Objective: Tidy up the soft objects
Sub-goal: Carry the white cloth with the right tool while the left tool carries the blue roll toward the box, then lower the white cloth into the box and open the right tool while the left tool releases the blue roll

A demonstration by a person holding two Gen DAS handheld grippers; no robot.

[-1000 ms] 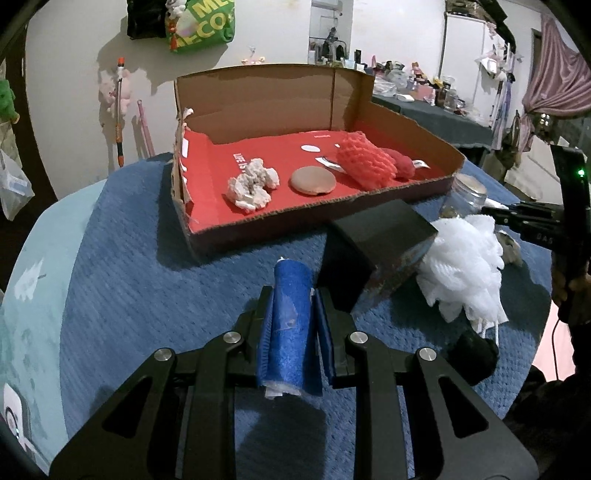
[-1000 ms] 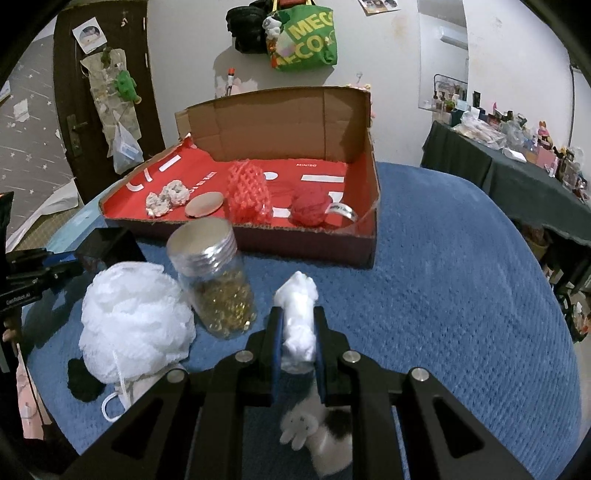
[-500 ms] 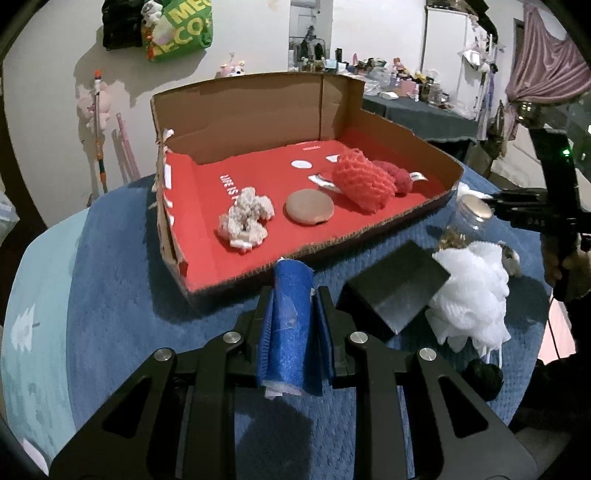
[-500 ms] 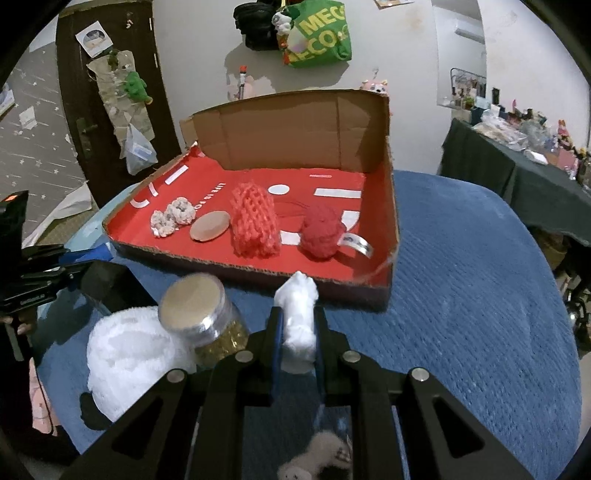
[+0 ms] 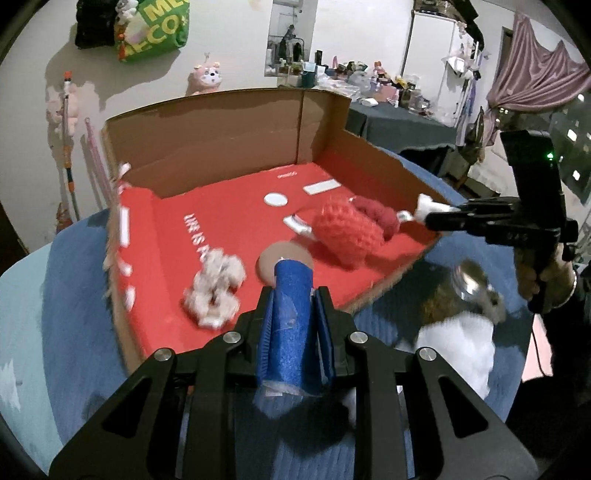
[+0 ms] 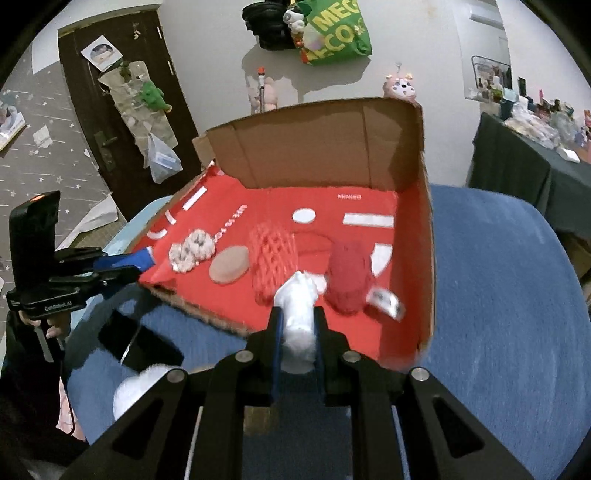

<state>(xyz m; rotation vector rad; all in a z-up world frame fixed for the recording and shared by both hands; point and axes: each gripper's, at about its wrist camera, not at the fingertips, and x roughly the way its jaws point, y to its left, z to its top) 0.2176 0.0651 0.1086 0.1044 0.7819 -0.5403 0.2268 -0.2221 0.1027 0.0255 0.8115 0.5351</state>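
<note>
Fingers (image 5: 294,295) gripping blue roll (image 5: 291,325), white plush (image 6: 297,317) pinched, red box (image 6: 388,332) ahead

Clearly a lived-in home, a cluttered spare room or bedroom. Green shopping bag (image 6: 334,31) hanging on the white wall, pink plush toy (image 5: 207,75) perched below it. Dark wooden door (image 6: 122,122) plastered with papers, starry wallpaper (image 6: 29,122) alongside. Pink curtain (image 5: 535,74) at the window, side table (image 5: 399,118) heaped with bottles and knick-knacks, white fridge (image 5: 430,59) behind.
</note>
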